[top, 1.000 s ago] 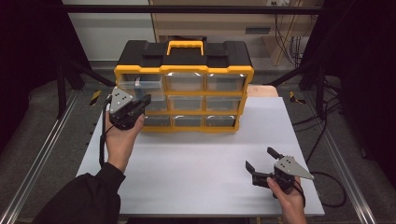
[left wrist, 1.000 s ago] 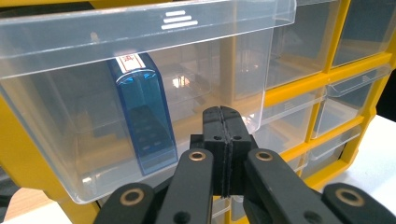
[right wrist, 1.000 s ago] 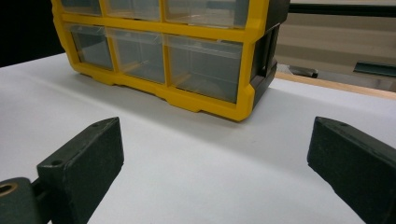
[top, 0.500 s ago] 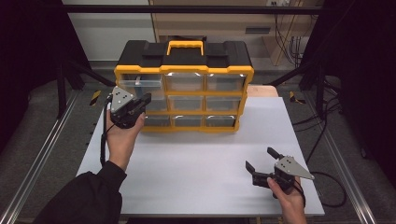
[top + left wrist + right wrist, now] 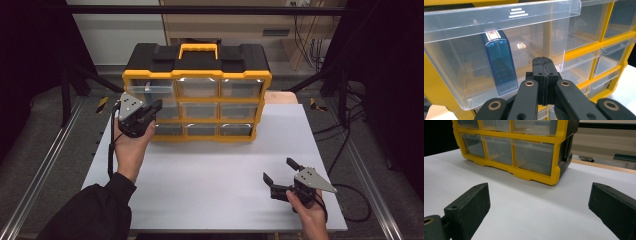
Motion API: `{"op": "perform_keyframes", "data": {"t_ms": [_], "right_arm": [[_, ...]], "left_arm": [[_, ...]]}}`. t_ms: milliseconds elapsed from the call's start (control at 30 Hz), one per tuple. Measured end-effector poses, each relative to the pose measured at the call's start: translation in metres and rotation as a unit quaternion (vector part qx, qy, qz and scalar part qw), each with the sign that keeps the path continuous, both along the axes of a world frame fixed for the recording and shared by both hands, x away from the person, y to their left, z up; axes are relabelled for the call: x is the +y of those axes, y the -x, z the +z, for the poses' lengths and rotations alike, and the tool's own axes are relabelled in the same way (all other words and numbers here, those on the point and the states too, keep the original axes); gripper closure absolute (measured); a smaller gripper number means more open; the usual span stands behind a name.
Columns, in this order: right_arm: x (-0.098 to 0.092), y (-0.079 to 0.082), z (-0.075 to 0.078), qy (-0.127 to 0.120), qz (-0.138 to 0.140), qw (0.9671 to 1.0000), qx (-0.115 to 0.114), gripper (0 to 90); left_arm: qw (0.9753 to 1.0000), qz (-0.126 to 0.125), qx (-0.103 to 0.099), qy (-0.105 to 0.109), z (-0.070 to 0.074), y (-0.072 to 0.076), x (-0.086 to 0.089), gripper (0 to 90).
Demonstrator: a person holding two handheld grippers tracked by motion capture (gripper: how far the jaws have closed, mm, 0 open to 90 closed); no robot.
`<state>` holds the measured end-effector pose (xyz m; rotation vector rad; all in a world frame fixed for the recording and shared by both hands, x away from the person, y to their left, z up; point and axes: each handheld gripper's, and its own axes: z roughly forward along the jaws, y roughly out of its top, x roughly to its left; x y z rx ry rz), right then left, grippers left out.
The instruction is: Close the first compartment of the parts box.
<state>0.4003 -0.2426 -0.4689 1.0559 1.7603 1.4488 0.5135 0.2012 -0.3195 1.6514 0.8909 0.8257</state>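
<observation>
White desk [image 5: 210,170] carries a yellow-and-black drawer organiser [image 5: 197,95] at its far edge, w/ clear drawers in three rows. Top-left drawer [image 5: 499,50] stands pulled out; a blue translucent case [image 5: 500,65] sits upright inside. Left gripper [image 5: 543,72], jaws together on nothing, is right at that drawer's front. Right gripper [image 5: 280,177], jaws wide apart, rests low at desk's near-right, well apart from organiser.

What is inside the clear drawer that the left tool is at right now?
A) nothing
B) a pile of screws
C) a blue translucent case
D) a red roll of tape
C: in the left gripper view, a blue translucent case stands inside the clear drawer, just beyond the shut jaws of the left tool.
</observation>
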Motion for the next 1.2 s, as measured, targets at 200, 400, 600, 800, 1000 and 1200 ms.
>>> {"op": "perform_keyframes", "data": {"t_ms": [200,400,600,800,1000,1200], "right_arm": [[0.0002,0.0006,0.0003,0.001,-0.002,1.0000,0.000,3.9],[0.0000,0.0002,0.0001,-0.001,0.000,1.0000,0.001,4.0],[-0.0004,0.0009,0.0008,0.001,-0.004,1.0000,-0.003,4.1],[0.0000,0.0003,0.0000,0.000,-0.002,1.0000,0.001,4.1],[-0.0004,0.0004,0.0004,-0.001,-0.002,1.0000,-0.001,3.9],[-0.0004,0.0005,0.0002,0.000,-0.002,1.0000,0.000,3.9]], "left_arm": [[1.0000,0.001,-0.001,-0.001,0.0000,-0.0003,-0.0002,89.7],[1.0000,0.002,-0.003,-0.002,-0.0002,-0.0012,-0.0006,89.7],[1.0000,0.003,-0.003,-0.003,0.0008,-0.0024,-0.0011,89.7],[1.0000,0.004,-0.003,-0.003,0.0007,-0.0050,-0.0019,89.7],[0.9999,0.008,-0.004,-0.007,0.0001,-0.0069,-0.0026,89.7],[0.9999,0.010,-0.002,-0.009,0.0000,-0.0090,-0.0024,89.7]]}}
